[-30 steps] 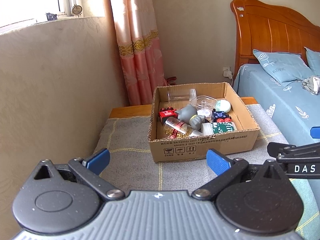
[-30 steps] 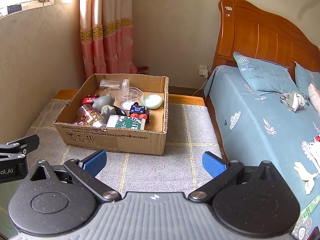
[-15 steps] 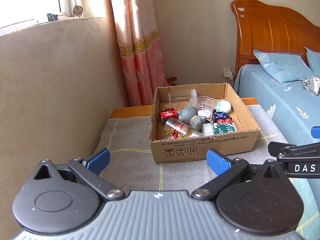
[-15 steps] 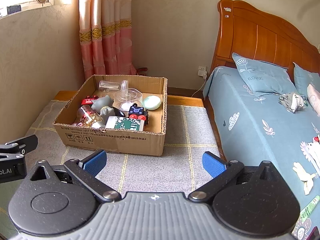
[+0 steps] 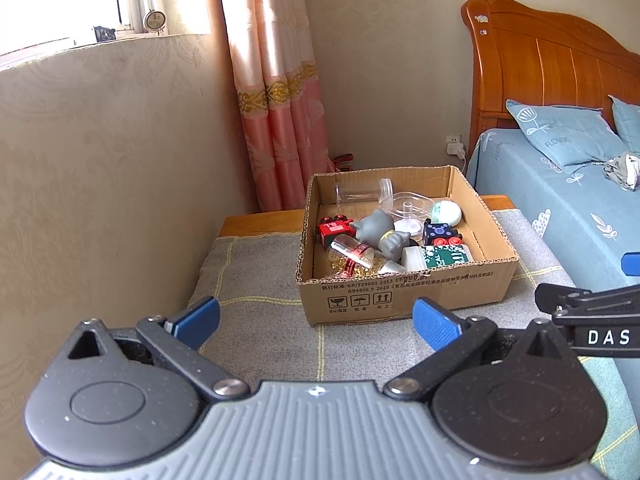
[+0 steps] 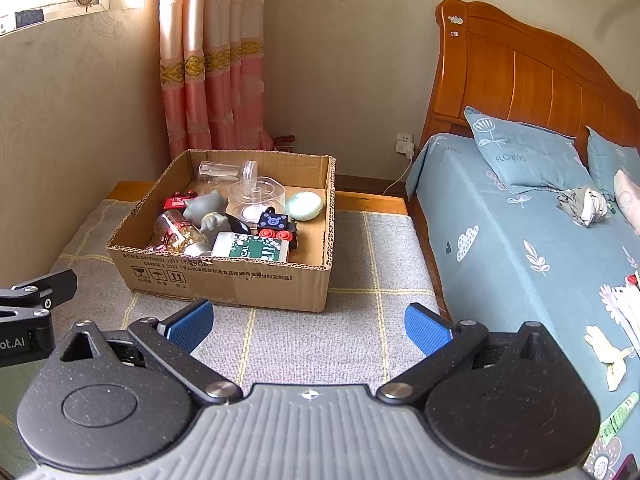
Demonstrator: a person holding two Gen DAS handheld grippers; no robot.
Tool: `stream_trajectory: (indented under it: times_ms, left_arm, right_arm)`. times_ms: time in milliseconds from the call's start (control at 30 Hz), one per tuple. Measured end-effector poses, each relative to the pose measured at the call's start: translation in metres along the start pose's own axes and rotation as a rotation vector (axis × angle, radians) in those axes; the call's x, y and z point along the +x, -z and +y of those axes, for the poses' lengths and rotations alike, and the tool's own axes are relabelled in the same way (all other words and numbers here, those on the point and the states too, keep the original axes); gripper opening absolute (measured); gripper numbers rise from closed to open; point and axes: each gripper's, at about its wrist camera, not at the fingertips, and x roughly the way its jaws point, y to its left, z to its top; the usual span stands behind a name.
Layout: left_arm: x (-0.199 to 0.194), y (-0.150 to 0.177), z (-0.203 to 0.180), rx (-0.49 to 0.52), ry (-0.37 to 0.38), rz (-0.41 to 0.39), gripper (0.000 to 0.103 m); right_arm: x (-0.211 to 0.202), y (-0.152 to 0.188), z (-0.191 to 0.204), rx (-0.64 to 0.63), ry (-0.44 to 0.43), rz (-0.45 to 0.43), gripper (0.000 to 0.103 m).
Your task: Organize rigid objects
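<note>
An open cardboard box [image 5: 404,290] [image 6: 228,276] stands on a grey checked mat [image 5: 260,320] [image 6: 360,344]. It holds several items: a grey cat figure [image 5: 380,230] [image 6: 206,210], a red toy [image 5: 334,229], a clear jar lying on its side [image 5: 362,192] [image 6: 226,172], a clear round lid [image 6: 256,194], a pale green soap-like oval [image 5: 446,213] [image 6: 305,206], a dark blue toy train [image 6: 276,226], a green-and-white bottle [image 5: 438,258] [image 6: 250,247] and a jar of gold beads [image 5: 352,258]. My left gripper [image 5: 316,320] and right gripper [image 6: 308,322] hover open and empty just before the box.
A beige wall [image 5: 100,180] bounds the mat on the left. A bed with blue bedding [image 6: 520,240] and a wooden headboard [image 6: 520,76] runs along the right. Pink curtains [image 5: 280,120] hang behind the box. Small items [image 6: 616,320] lie on the bed's near edge.
Both views have drifted slightly; the box sits a little farther and higher in each. Neither gripper's opening has changed, and nothing in the box has moved.
</note>
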Motion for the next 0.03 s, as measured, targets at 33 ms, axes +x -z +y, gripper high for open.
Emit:
stream_trajectory:
  times_ms: [33]
  left_arm:
    - [0.0001,0.0001,0.0,0.0,-0.001,0.0,0.102]
  right_arm:
    - [0.0001,0.0,0.0002,0.0,0.0,0.0,0.103]
